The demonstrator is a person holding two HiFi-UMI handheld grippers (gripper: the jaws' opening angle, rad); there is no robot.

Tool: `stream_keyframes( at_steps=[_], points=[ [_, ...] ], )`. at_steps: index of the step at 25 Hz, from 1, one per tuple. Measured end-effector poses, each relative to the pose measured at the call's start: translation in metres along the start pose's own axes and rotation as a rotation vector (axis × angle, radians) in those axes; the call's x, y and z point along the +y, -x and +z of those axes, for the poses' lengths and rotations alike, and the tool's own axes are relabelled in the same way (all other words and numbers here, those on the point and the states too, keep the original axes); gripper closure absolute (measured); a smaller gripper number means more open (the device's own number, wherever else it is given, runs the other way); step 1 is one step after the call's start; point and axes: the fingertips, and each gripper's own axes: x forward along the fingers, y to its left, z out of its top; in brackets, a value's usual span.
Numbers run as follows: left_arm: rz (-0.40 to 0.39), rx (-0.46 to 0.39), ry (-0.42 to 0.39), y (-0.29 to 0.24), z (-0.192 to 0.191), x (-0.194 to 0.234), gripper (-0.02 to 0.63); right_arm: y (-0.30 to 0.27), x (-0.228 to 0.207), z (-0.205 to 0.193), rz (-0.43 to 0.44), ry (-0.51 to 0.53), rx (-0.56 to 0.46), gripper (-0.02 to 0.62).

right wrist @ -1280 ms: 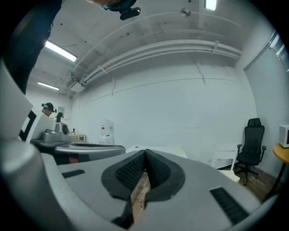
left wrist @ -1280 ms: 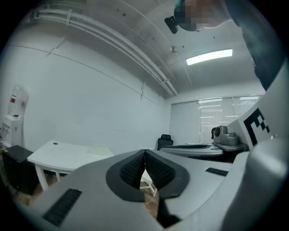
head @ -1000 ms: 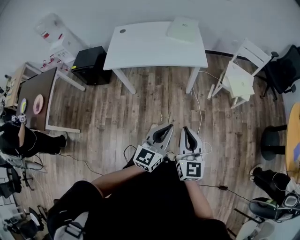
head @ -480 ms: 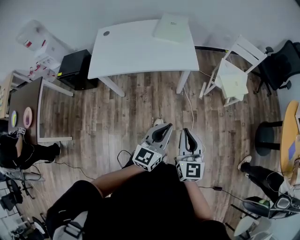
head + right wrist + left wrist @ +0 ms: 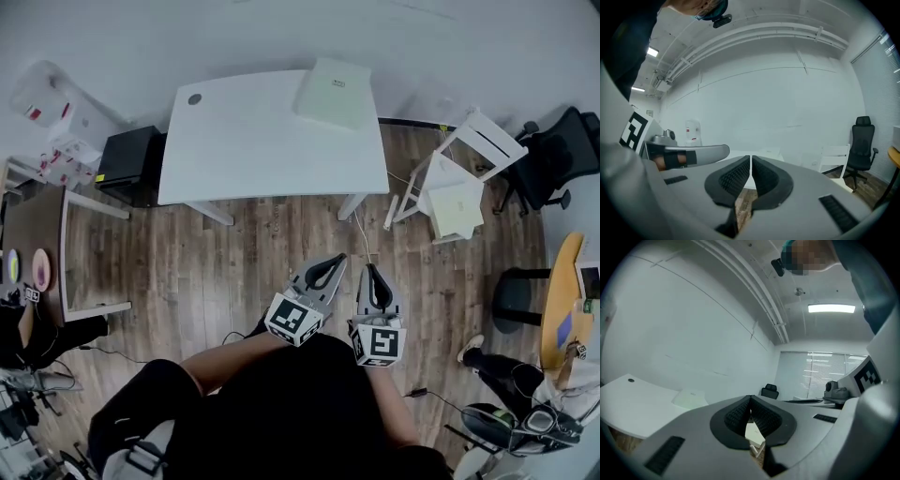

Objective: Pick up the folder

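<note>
The folder (image 5: 336, 93), pale and flat, is seen lying on the far right corner of the white table (image 5: 244, 141), close to the wall and touched by nothing. Both grippers are held low in front of the person's body, side by side over the wooden floor (image 5: 234, 272) and well apart from the table, so the task is judged to be no further than the approach. The left gripper (image 5: 336, 257) is shown with its jaws pressed together and nothing between the ribbed pads. The same is read of the right gripper (image 5: 372, 270), where only a hairline seam is left. This closed, empty carry is judged to suit crossing the room. Both grippers are pointed roughly level toward the table, so the folder is kept ahead of them; in the left gripper view it is seen left of the jaws. Because the folder lies flat, a thin edge will have to be taken, and the jaws spread first. Whether it overhangs the table cannot be told. A white chair (image 5: 457, 187) stands just right of the table and is to be kept clear of.
</note>
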Motion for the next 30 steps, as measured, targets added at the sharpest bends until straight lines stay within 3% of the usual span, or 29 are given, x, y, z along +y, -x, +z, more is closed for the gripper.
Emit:
stream_keyframes(
  at_steps=[9,22,30],
  points=[
    [-0.010,0.024,0.011,-0.048,0.009,0.087,0.592,-0.090,-0.004,0.017,-0.013,0.031,0.008,0.560],
    [0.042,0.054,0.027,-0.074,0.004,0.137,0.592,-0.160,-0.003,0.019,0.071,0.089,0.028,0.560],
    [0.105,0.097,-0.006,-0.137,0.012,0.177,0.592,-0.231,-0.047,0.027,0.126,0.039,0.018,0.560]
  ],
)
